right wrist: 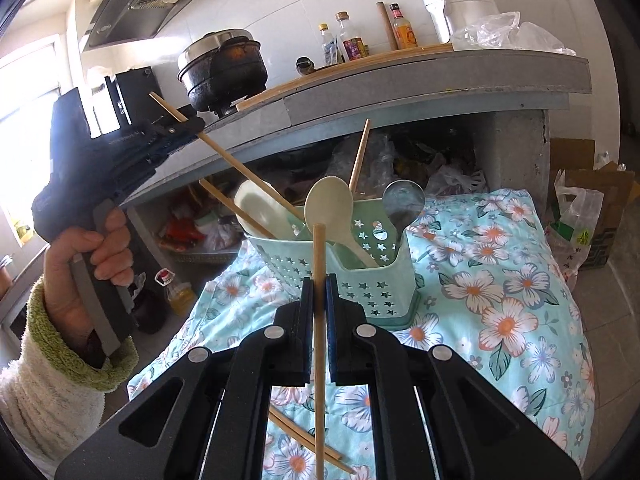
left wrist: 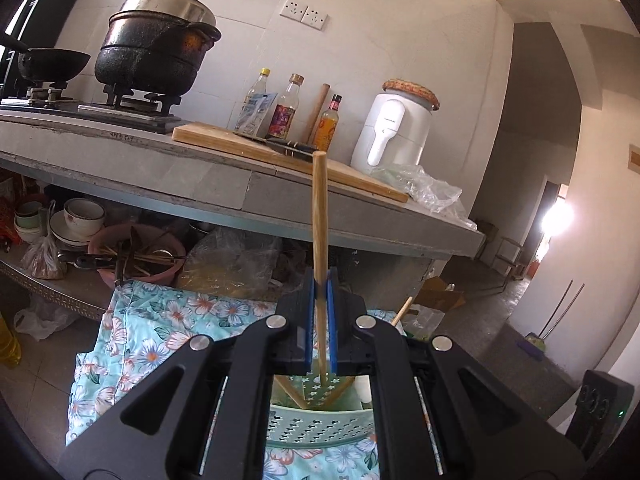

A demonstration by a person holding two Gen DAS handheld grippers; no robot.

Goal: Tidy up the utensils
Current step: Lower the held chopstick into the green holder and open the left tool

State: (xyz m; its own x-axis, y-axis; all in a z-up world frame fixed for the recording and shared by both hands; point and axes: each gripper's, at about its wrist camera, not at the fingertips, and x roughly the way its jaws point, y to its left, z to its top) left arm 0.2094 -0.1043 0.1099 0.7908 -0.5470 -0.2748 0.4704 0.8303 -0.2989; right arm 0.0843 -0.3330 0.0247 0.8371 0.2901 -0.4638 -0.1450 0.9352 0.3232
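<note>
My left gripper jaws pinching a slanted chopstick, right gripper jaws an upright chopstick.

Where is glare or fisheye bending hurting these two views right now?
Left wrist view: a blown-out light in the doorway at right; the counter edge bows, but the chopstick in the left claw stays sharp. Right wrist view: the window at left is washed out, the counter curves, and the utensil basket reads clearly.
</note>
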